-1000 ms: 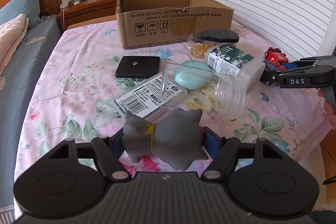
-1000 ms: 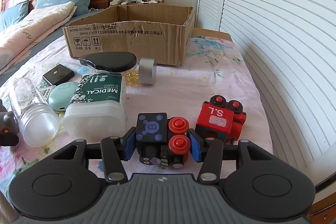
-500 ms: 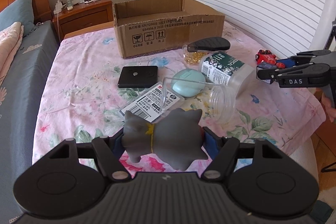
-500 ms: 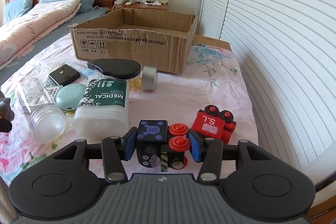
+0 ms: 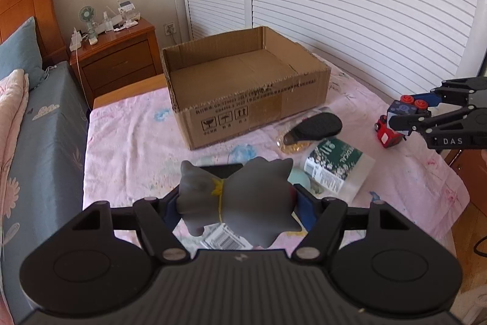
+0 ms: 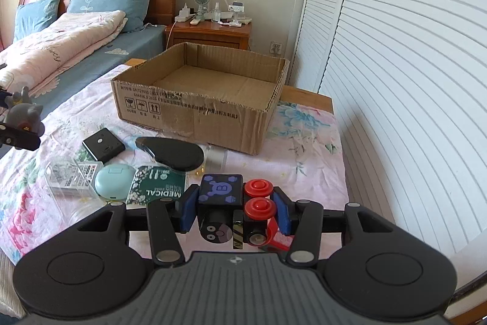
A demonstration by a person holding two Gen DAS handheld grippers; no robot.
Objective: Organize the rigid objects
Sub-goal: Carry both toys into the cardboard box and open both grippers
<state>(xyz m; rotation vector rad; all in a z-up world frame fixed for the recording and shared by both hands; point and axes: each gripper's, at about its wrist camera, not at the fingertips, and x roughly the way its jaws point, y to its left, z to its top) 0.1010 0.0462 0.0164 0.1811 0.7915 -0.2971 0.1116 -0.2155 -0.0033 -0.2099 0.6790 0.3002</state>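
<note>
One cardboard box point(image 6: 194, 108), two toy trains: black point(image 6: 225, 203), red point(image 5: 388, 133). One grey figurine point(image 5: 234, 200), black case point(image 6: 103, 144), mint case point(image 6: 113, 181), cotton-swab tub point(image 5: 338, 169), two blue pillows point(image 6: 112, 0)

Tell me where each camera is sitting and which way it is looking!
Left wrist: sits on the left gripper, looking along its fingers over the grey toy it clamps toward the cardboard box; the right gripper shows at the right edge.
Right wrist: sits on the right gripper, looking over the black toy train it clamps toward the same box, bed and nightstand behind; the left gripper shows at the left edge.
Shared: both see the box, the cotton swab tub and each other's gripper.
</note>
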